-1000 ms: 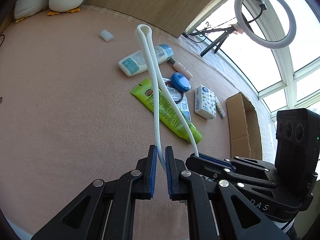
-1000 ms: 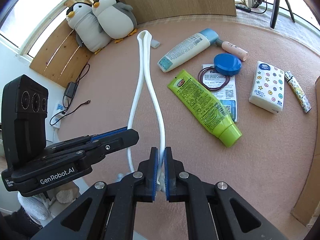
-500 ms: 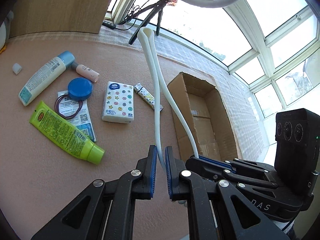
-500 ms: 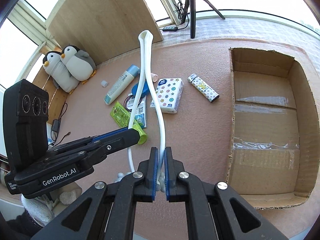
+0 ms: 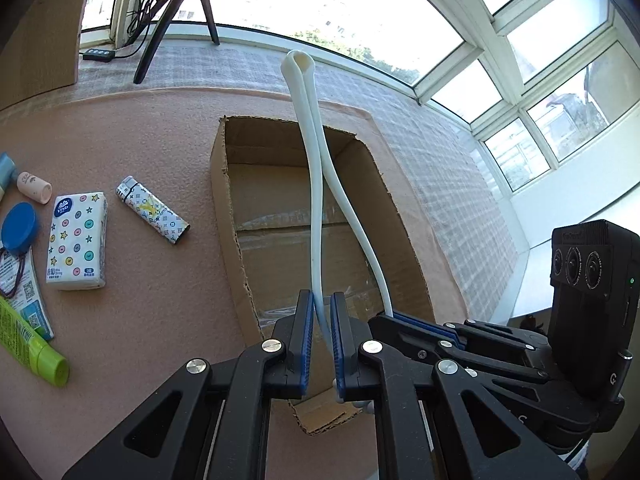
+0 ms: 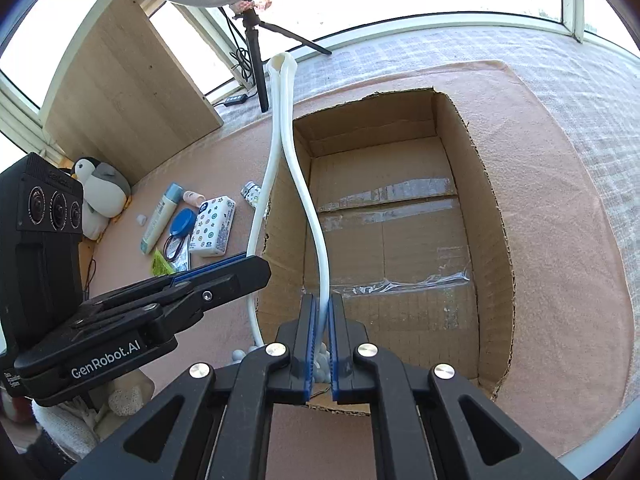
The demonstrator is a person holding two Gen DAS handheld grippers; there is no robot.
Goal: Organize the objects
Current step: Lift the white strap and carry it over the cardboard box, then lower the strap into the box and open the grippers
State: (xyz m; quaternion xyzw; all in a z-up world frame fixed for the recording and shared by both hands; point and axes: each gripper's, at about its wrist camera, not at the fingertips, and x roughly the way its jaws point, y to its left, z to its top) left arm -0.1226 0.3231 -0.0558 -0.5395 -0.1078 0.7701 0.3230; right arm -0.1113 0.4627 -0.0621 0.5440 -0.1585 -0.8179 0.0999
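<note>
A white folded cable point(image 5: 316, 184) point(image 6: 308, 208) rises in a long loop, one strand held in each gripper. My left gripper point(image 5: 320, 312) is shut on one strand, and my right gripper point(image 6: 322, 312) is shut on the other. Both hover above the near end of an open cardboard box point(image 5: 224, 216) point(image 6: 492, 208), which is empty inside. In the left wrist view the right gripper point(image 5: 400, 318) sits close at the right; in the right wrist view the left gripper point(image 6: 240, 264) sits at the left.
On the pink mat left of the box lie a patterned lighter point(image 5: 152, 210), a tissue pack point(image 5: 78, 236) point(image 6: 212, 220), a blue lid point(image 5: 18, 228), a green tube point(image 5: 28, 344), a white bottle point(image 6: 160, 216). A penguin plush point(image 6: 102, 196) and a tripod point(image 6: 256, 60) stand farther off.
Both grippers have swung together from above the scattered items to above the cardboard box, carrying the white cable. Their grip on it is unchanged.
</note>
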